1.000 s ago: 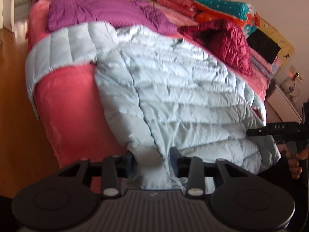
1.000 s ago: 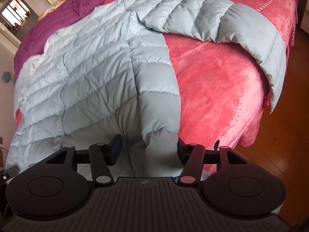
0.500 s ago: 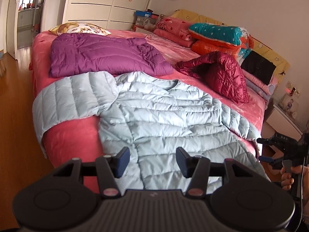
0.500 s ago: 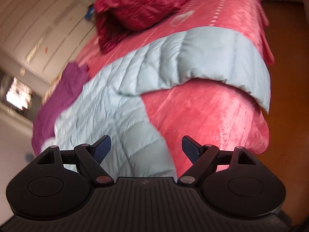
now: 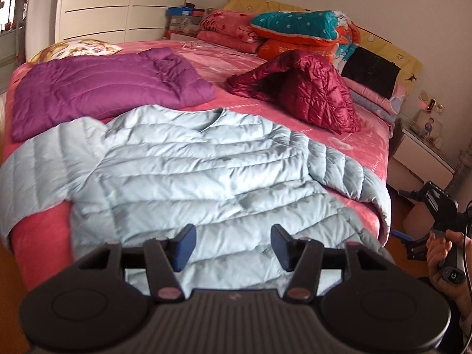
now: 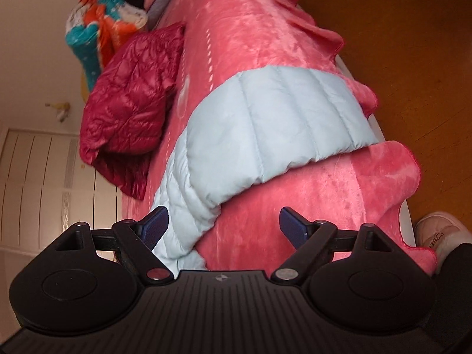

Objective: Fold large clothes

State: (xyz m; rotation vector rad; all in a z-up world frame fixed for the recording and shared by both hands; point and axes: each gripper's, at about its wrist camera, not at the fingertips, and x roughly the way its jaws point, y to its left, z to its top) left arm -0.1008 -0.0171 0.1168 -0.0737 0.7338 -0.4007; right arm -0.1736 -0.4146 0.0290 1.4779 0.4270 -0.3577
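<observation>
Since a second ago, both my grippers have let go of the pale blue down jacket [image 5: 206, 177] and drawn back, jaws just opening. Left gripper [image 5: 230, 243]: apart, empty, above the hem. Right gripper [image 6: 224, 225]: wide apart, empty, facing the sleeve [image 6: 265, 124] that droops over the bed [image 6: 324, 200] edge. Jacket lies spread flat on the bed. Judged light, puffy, slippery; best pinched at cuff or hem seam, not mid-panel.

Both grippers have let go of the pale blue jacket [image 5: 206, 177]: the left gripper [image 5: 230, 243] and right gripper [image 6: 221, 227] have just been opening, nothing between them, and the hem toward 6 o'clock now lies flat.
</observation>
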